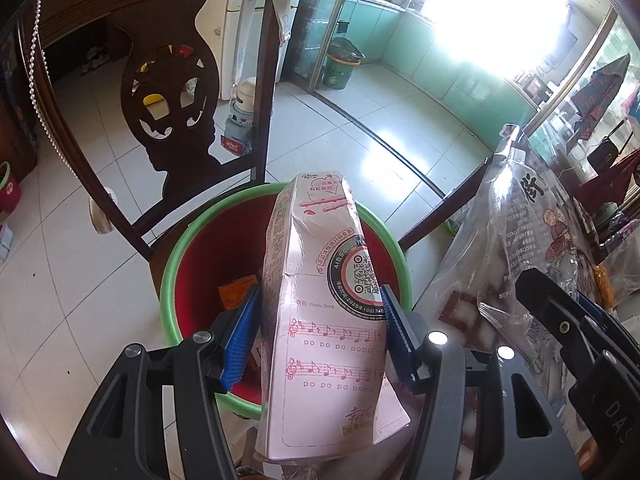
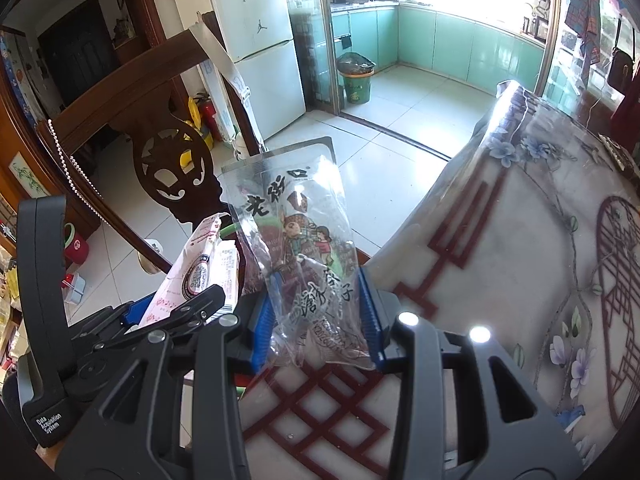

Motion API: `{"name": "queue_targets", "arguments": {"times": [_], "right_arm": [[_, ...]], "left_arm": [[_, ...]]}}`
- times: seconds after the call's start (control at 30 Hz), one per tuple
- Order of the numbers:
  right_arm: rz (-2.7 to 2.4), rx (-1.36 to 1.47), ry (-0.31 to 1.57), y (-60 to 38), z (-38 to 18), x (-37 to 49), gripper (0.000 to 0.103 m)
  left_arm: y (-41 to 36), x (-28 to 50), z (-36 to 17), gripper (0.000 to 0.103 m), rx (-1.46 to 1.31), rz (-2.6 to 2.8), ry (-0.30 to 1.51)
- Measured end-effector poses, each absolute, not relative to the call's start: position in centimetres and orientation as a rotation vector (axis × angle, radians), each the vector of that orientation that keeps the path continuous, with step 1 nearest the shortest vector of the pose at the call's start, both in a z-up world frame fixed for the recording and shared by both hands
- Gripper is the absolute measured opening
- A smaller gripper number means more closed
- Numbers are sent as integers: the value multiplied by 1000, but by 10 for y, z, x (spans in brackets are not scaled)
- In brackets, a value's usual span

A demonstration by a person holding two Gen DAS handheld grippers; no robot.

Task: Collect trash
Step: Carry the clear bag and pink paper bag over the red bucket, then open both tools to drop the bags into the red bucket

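Low in the left wrist view: left gripper point(image 1: 318, 340), blue pads squeezed onto a pink snack box point(image 1: 324, 304), one pad on each side. Box standing up tall in the middle of the frame, top end leaning over a red bin with a green rim point(image 1: 170, 280) just behind it. Something small and orange already down inside the bin.

Low in the right wrist view: right gripper point(image 2: 318, 316), blue pads pinched onto a clear plastic snack bag point(image 2: 298, 240). Bag sticking up in the middle, held above the edge of the table with the flowery cover point(image 2: 500, 280). Pink box and left gripper showing at the lower left there.

Further back: a dark wooden chair point(image 1: 168, 96) behind the bin, in the upper left. Then white floor tiles, a white fridge point(image 2: 256, 32), and a green kitchen bin point(image 2: 356, 80) far off near the top middle.

Could go wrong: box crushed and bent, so might slip or tip sideways and land on the floor, not in the bin. Floppy, slippery bag might slide out of the pads. Two grippers close together, so might bump over the bin.

Writing: "Pocky Song", "po po po popo" under music notes, a QR code, "AI", "CLUB", on the box. Big Chinese letters on the bag. "Data Acquisition System" on the left gripper's side.
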State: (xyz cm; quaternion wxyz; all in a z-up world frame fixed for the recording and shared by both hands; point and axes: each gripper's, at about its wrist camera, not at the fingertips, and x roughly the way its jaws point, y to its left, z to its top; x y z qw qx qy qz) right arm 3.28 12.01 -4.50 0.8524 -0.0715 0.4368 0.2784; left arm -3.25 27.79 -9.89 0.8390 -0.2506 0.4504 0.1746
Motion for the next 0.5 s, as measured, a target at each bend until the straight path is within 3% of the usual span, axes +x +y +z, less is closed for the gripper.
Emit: {"name": "queue_targets", "arguments": {"times": [0.5], "right_arm": [[586, -175, 937, 129, -52, 36, 37]], "left_arm": [[279, -31, -103, 56, -540, 387, 964]]}}
